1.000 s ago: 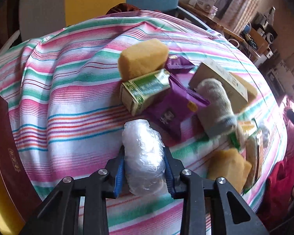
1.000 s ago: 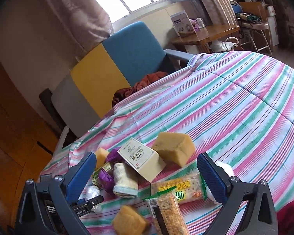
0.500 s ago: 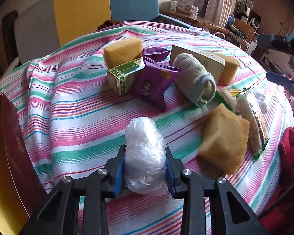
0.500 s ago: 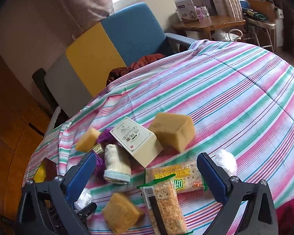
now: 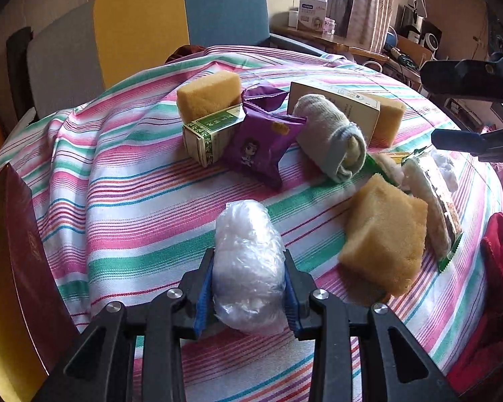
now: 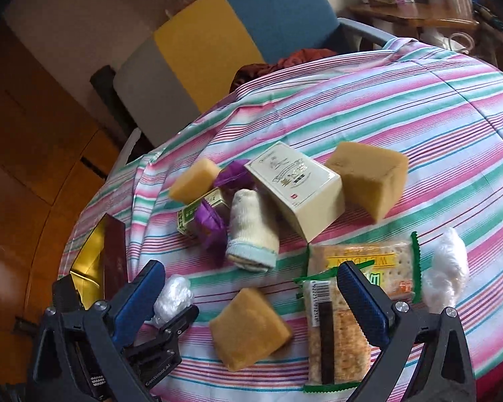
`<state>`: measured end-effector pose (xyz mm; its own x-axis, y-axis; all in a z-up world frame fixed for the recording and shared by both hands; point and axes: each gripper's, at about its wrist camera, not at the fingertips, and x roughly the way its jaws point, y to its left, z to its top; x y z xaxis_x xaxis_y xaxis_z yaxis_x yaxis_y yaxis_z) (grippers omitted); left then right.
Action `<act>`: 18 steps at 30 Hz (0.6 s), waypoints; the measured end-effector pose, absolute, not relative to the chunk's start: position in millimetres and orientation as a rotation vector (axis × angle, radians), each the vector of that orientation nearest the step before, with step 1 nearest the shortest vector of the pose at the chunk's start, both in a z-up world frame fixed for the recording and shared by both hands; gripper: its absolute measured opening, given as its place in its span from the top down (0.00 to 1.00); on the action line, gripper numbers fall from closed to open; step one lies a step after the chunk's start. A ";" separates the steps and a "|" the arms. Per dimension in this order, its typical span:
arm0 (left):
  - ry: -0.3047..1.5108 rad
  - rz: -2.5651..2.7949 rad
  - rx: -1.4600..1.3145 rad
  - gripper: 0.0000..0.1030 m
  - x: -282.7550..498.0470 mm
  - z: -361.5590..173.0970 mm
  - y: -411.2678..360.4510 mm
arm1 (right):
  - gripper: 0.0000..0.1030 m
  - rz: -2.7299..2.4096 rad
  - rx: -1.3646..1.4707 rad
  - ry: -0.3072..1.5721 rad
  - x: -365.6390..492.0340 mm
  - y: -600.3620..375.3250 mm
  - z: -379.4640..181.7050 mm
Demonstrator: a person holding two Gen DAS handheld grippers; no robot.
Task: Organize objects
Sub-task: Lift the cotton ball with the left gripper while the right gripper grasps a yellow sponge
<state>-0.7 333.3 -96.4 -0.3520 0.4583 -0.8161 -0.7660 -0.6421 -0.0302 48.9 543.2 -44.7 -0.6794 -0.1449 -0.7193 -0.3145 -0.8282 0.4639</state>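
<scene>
My left gripper (image 5: 248, 284) is shut on a clear plastic-wrapped bundle (image 5: 246, 261) and holds it above the striped tablecloth (image 5: 134, 207), near the front left edge. The bundle also shows in the right wrist view (image 6: 172, 296). My right gripper (image 6: 251, 294) is open and empty, above a yellow sponge (image 6: 248, 326) and a cracker packet (image 6: 335, 331). A pile lies beyond: a purple snack bag (image 5: 261, 144), a green box (image 5: 211, 134), a rolled sock (image 5: 332, 137), a cream box (image 6: 298, 187) and two more sponges (image 6: 369, 177) (image 6: 192, 181).
A dark red and gold box (image 5: 20, 268) stands at the table's left edge. A second clear bundle (image 6: 447, 268) lies at the right, beside another cracker packet (image 6: 362, 261). A blue, yellow and grey chair (image 5: 171, 23) stands behind the table.
My left gripper has pulled back and lowered its view with the bundle still held. My right gripper has moved down and closer over the sponge and crackers.
</scene>
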 end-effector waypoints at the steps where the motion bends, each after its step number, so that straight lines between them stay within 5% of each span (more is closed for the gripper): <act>1: 0.462 2.043 -1.078 0.65 -1.6 -96.4 333.3 | 0.00 2.658 -1.220 0.881 48.6 542.6 -45.0; 18: 0.439 2.021 -1.090 0.66 7.1 -92.0 316.1 | 0.00 2.626 -1.231 0.798 53.2 538.9 -43.4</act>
<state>7.1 316.1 -92.0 -0.3255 0.4739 -0.8182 -0.7709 -0.6340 -0.0606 53.2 538.9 -43.4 -0.6575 -0.1000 -0.7468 -0.3322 -0.8512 0.4064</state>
